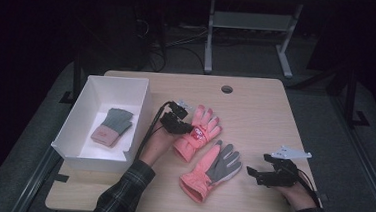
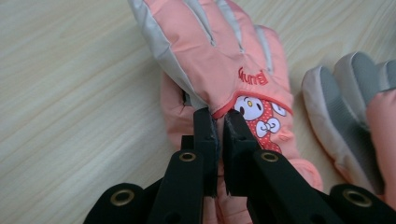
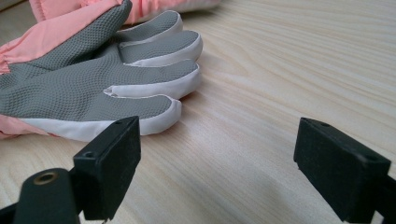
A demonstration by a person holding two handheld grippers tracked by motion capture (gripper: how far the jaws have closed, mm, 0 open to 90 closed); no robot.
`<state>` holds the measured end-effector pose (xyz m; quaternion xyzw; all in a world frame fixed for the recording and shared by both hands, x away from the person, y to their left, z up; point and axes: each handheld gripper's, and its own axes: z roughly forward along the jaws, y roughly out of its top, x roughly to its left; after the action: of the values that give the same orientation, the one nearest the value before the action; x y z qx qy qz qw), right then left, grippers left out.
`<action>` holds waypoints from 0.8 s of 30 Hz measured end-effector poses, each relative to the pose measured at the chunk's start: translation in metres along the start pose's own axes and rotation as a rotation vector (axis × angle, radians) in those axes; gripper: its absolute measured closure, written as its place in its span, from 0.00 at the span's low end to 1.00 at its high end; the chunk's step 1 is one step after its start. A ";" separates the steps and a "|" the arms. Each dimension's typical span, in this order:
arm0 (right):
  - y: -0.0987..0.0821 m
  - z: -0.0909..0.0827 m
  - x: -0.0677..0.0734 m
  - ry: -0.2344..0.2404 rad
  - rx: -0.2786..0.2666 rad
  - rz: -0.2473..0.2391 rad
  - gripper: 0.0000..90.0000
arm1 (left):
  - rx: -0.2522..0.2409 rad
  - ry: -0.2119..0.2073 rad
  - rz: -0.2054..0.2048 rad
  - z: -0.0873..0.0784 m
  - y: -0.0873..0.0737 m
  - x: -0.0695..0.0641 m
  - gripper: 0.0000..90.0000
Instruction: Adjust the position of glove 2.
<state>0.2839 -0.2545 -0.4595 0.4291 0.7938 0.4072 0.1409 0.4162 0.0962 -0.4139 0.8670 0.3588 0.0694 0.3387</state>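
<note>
Pinching glove: the left hand-held gripper has its jaws squeezed tight on the side edge of the pink glove with the cartoon patch.
Right hand-held gripper: jaws wide apart with nothing between them, low over the table, near the front right.
Grey-palm glove: lies palm up just left of the right hand-held gripper, not touching it.
Patch glove place: flat on the middle of the table, fingers pointing away.
White box: far left, with a grey and pink glove inside.
</note>
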 end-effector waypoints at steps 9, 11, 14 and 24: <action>0.000 0.001 -0.001 0.001 0.000 -0.006 0.16 | -0.056 -0.030 -0.032 -0.029 0.005 -0.004 0.95; 0.000 0.000 -0.001 0.000 0.001 -0.003 0.16 | -0.066 -0.040 -0.029 -0.034 0.006 -0.007 0.95; 0.000 0.000 0.000 0.000 0.000 -0.004 0.16 | -0.081 -0.061 -0.028 -0.044 0.007 -0.011 0.95; 0.000 0.001 -0.001 -0.003 0.002 -0.007 0.16 | -0.138 -0.140 -0.007 -0.072 0.007 -0.033 0.95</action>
<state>0.2843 -0.2547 -0.4601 0.4271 0.7954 0.4054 0.1432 0.3698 0.1093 -0.3509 0.8431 0.3318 0.0321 0.4219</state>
